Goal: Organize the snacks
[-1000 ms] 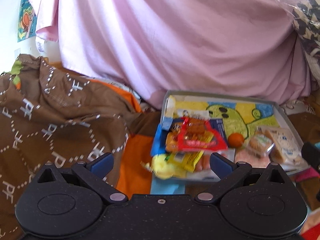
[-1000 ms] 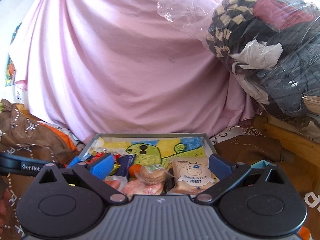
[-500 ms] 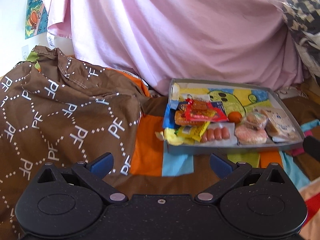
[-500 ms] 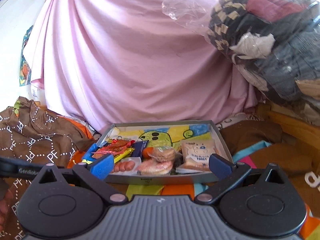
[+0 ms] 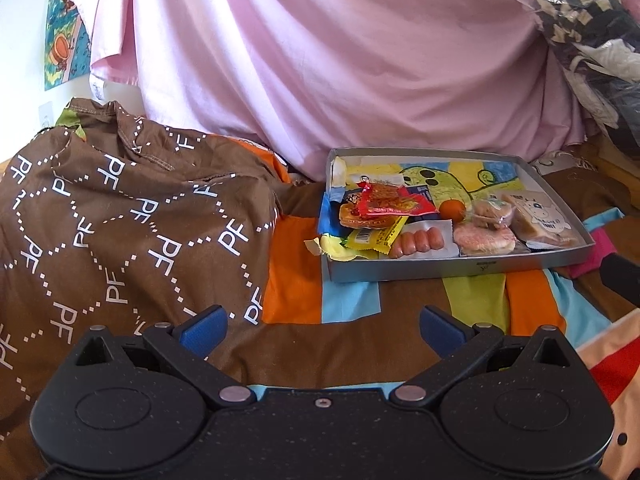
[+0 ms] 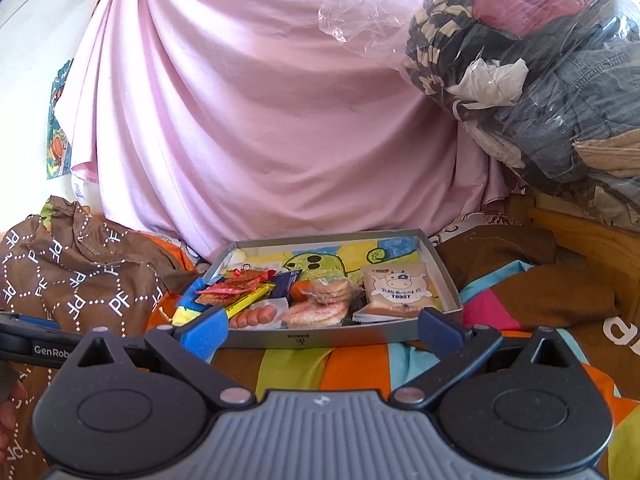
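Right wrist view: snacks (image 6: 256,292) fill the gray tray (image 6: 340,338); both grippers (image 6: 320,326) (image 5: 322,328) gape empty before it, sorting seemingly finished.

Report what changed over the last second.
Both tongs, left and right, backed away from the snack tray, open and empty throughout. The snacks, including the toast pack and sausages, stayed in place.
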Demonstrator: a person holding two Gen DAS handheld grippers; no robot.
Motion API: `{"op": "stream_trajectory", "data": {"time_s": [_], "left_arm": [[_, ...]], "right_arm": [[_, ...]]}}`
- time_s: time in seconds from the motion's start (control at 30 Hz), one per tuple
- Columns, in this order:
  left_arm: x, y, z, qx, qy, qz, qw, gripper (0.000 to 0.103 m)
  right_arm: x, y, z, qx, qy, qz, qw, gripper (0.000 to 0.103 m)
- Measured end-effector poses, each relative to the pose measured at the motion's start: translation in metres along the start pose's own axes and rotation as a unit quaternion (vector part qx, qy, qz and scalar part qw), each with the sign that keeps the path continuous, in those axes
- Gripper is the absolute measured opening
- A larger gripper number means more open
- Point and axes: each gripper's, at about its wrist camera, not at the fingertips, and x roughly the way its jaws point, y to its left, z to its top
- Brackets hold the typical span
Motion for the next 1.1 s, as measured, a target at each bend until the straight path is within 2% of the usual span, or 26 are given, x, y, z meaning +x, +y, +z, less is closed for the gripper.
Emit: {"op": "stream_trajectory", "data": {"time_s": [0.4,0.6,0.8,0.97,1.1], "left_arm": [[-0.004,0.009,-0.007,0.0,0.007,0.004,1.0,0.102],[-0.007,0.01,-0.011,-0.007,0.008,0.002,0.9999,0.102],[-0.014,0.011,-0.023,-0.021,-0.005,0.002,0.9998,0.102],[-0.023,0.015,-0.034,-0.019,-0.005,-0.005,0.9998,0.102],[-0.034,0.021,-0.041,-0.013,-0.021,-0.015,0.9996,0.102]], "right_arm": [[-0.004,-0.003,-0.008,-0.004,0.004,-0.005,1.0,0.103],[-0.007,-0.002,-0.014,-0.011,0.02,0.0,1.0,0.103],[-0.013,-0.002,-0.015,-0.011,0.024,0.005,1.0,0.103],[-0.02,0.0,-0.024,0.002,0.025,0.002,1.0,0.103],[-0.027,0.005,-0.034,0.001,0.024,0.003,1.0,0.103]]}}
